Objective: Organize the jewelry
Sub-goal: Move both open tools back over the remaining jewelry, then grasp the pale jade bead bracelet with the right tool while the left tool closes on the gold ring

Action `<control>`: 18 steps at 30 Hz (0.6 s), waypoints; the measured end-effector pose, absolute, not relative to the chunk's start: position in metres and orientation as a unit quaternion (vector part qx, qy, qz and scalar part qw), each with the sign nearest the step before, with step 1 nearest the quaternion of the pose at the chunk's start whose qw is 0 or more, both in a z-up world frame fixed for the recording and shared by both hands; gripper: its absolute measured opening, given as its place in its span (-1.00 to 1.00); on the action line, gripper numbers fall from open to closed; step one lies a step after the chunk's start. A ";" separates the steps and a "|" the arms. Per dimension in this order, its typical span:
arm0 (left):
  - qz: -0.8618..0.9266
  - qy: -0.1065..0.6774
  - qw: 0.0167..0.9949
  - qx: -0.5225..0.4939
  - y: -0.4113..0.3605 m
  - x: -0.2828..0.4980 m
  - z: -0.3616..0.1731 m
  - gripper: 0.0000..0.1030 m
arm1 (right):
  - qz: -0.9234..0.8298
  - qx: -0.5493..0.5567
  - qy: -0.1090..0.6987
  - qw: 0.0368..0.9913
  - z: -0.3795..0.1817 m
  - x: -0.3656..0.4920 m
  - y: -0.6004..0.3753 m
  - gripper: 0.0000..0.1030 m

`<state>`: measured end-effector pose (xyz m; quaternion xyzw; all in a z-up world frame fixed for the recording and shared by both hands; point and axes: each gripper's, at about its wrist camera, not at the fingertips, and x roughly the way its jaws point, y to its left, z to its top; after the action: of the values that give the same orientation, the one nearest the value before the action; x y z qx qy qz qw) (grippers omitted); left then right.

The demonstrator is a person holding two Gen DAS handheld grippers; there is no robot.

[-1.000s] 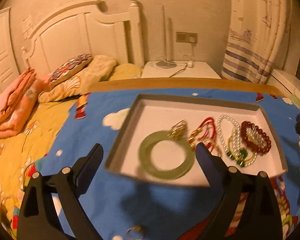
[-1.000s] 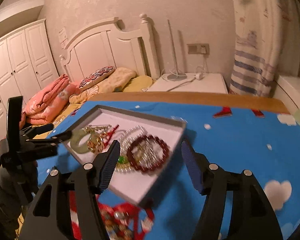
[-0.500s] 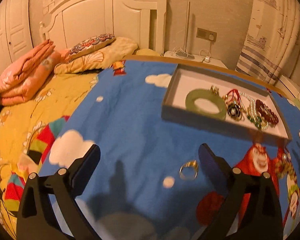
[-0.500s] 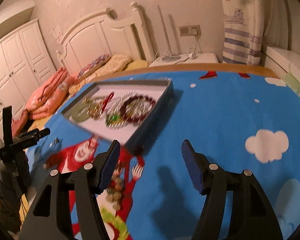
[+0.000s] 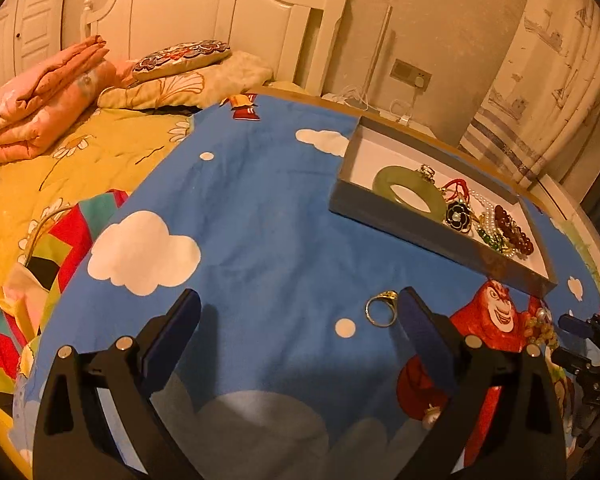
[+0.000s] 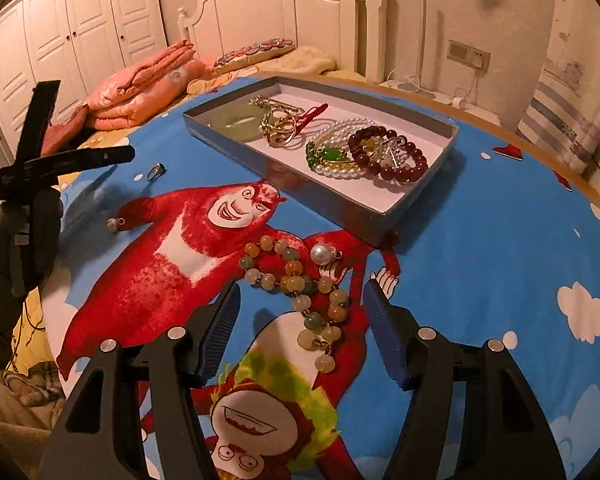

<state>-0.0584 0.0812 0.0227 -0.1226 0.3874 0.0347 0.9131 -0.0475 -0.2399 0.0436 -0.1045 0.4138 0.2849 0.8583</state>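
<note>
Several pieces already lie in the shallow grey cardboard tray with a white floor [image 6: 428, 126] — a pale green jade bangle [image 5: 410, 190], a black-and-gold flower brooch [image 5: 457, 212], a white pearl strand with green stones [image 6: 332, 152] and a dark red bead bracelet [image 6: 388, 152] among them. The step in hand looks like collecting the strays left on the blue cartoon-print cloth [image 5: 260, 220] that covers the desk.

The right gripper [image 6: 298, 320] hangs over a strand of pale green and amber beads [image 6: 300, 288] that lies loose on the cloth in front of the tray, with a large white pearl piece [image 6: 323, 253] touching its far end. Its jaws are spread; the near part of the strand sits between them, but the pads do not press on it. The next move, as I judge it, is to lower onto that bunched part and close — the beads are round and the string slack, so a grip on one bead alone could slip.

The left gripper [image 5: 298, 316] also has its jaws spread, empty. A small gold ring with a yellow-green stone [image 5: 381, 310] lies flat just beside its right-hand finger, not between the two. It would need to shift sideways to straddle the ring before closing. A small pearl earring [image 6: 114, 223] waits nearer the person's gloved hand [image 6: 4, 240].
</note>
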 end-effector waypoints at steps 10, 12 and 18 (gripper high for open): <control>0.020 0.393 0.913 -0.108 0.073 -0.055 0.024 0.89 | 0.283 -0.132 0.425 0.850 0.037 -0.041 -0.228 0.21; 0.017 0.397 0.912 -0.098 0.069 -0.054 0.023 0.89 | 0.279 -0.134 0.429 0.849 0.035 -0.040 -0.228 0.12; -0.002 0.415 0.910 -0.013 0.039 -0.047 0.023 0.89 | 0.283 -0.128 0.415 0.855 0.038 -0.045 -0.231 -0.79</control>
<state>-0.0468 0.0388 0.0230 -0.0125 0.4151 -0.0018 0.9097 -0.0455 -0.2314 0.0378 -0.1282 0.4147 0.2833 0.8552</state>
